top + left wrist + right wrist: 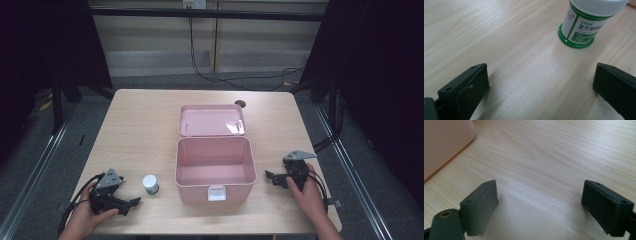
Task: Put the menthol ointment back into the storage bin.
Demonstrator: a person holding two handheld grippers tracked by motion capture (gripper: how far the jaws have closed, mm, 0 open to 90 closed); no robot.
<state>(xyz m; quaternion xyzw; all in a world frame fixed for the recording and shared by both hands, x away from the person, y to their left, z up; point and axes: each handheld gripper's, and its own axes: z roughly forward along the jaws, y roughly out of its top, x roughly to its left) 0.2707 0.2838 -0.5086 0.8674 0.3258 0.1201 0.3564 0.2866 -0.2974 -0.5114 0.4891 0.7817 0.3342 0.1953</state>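
Both hands rest at the near edge of the tabletop (150, 115), each wrapped around a hand-held gripper. On the left, the left hand-held gripper (131, 203) lies low on the wood with its jaws spread wide and nothing between them; in the left gripper view its two black jaws frame bare wood, and the small jar (589, 21) stands upright just ahead and off to one side of the gap. That white-capped, green-based jar (151, 184) sits on the tabletop between this gripper and the pink box (215, 172), near both, touching neither. Its spot reads as a pickup point: within short reach of the left jaws and right beside the container it seems meant for.

The box stands in the middle with its lid (212, 120) thrown back flat behind it, so the cavity is open from above and appears empty, ready to receive something.

The right hand-held gripper (270, 177) rests on the far side of the box, jaws likewise wide and empty, pointing toward the box wall (444, 147). It seems parked there to steady the box or deal with the lid later.
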